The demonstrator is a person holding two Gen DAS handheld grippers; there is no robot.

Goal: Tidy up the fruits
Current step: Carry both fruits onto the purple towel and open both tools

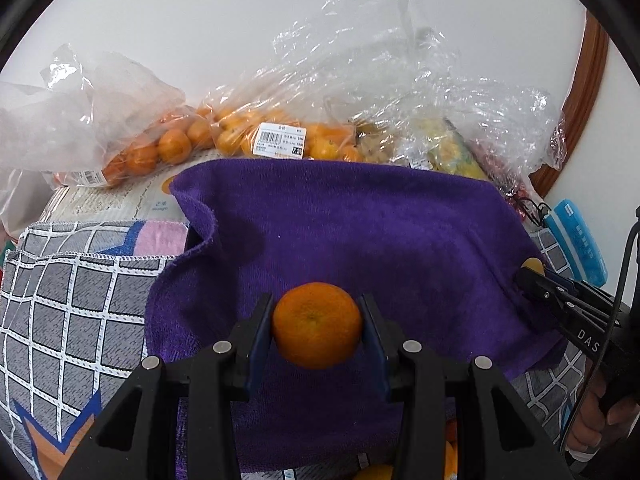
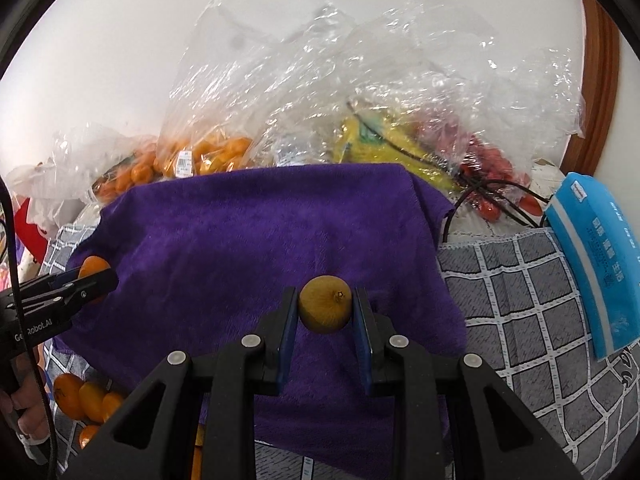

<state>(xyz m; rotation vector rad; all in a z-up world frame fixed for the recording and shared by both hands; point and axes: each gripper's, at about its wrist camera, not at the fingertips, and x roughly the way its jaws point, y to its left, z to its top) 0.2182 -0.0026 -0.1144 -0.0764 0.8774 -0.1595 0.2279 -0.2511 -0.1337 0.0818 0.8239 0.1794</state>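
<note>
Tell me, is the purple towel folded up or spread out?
Spread out. The purple towel lies open over the checked cloth, one corner curled up.

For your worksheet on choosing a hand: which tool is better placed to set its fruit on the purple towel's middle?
Probably the left tool: its orange hangs over the towel's middle, while the right tool with its brown fruit sits nearer the towel's right edge.

Both tongs [image 1: 318, 326] [image 2: 325, 310] clamped, angled downward
</note>
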